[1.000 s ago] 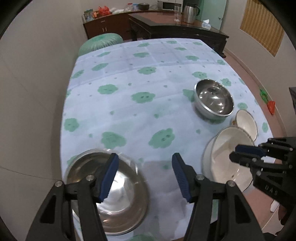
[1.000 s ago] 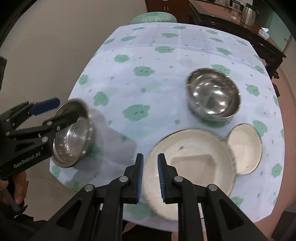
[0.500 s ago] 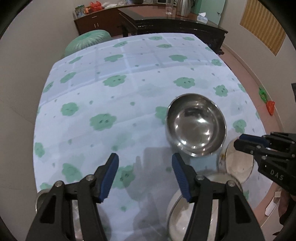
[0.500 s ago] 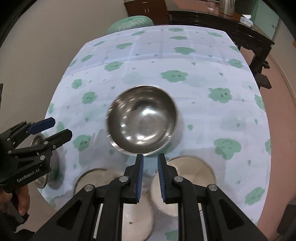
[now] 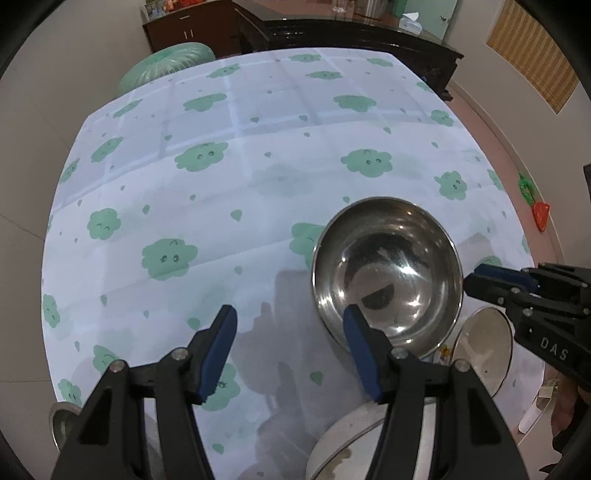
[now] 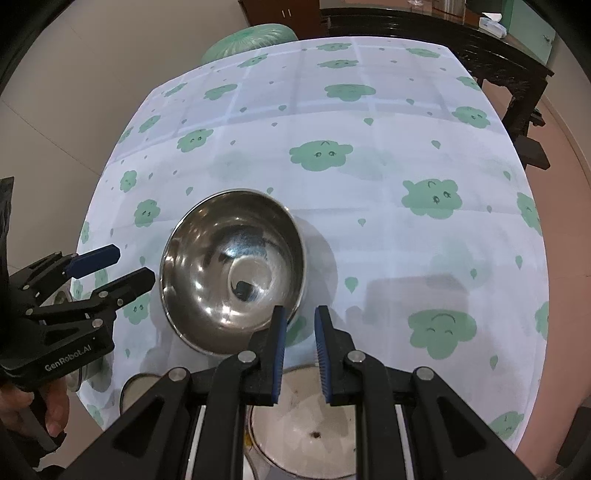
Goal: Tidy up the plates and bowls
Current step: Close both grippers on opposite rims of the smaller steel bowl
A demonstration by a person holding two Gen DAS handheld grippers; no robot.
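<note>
A steel bowl sits on the clouded tablecloth, also in the right wrist view. My left gripper is open and empty, its right finger overlapping the bowl's near rim. My right gripper has its jaws narrowly apart and holds nothing, just right of the bowl's near edge. A small white plate and a larger white plate lie near the table's front edge; one white plate lies under my right gripper. A second steel bowl peeks at the bottom left.
The table has a light blue cloth with green clouds. A green stool and dark wooden furniture stand beyond its far edge. The floor shows to the right.
Both grippers have swung toward the steel bowl on the right; the bowl now looks closer. The left steel bowl has slid out to the left view's bottom corner.
</note>
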